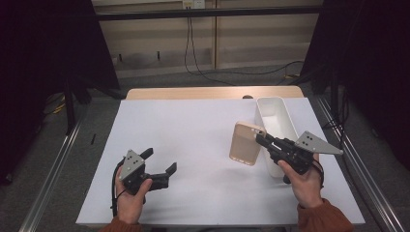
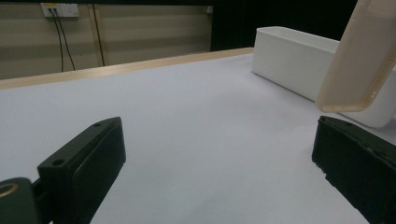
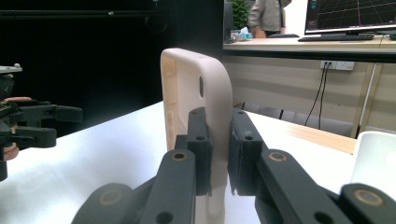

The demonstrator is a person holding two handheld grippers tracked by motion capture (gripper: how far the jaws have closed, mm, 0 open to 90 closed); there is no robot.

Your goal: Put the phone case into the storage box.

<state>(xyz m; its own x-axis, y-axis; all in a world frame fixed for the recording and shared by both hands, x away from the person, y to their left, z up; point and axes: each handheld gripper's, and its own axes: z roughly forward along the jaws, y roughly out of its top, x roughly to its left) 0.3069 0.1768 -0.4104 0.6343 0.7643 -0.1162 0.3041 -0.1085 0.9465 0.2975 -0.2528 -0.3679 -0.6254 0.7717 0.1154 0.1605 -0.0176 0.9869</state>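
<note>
The beige phone case (image 1: 248,143) hangs above the desk (image 1: 193,145), clamped at one edge by the right gripper (image 1: 261,137), just left of the white bin (image 1: 274,116). The left gripper (image 1: 159,162), jaws apart and empty, sits well apart, pointing toward it.

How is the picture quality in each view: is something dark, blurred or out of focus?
High view: evenly lit white table, black surroundings at both sides, the phone case sharp. Left gripper view: the open left claw is dark and soft, and the case's near edge is blurred. Right gripper view: the right claw gripping the case is fairly sharp; the background is dim and soft.
</note>
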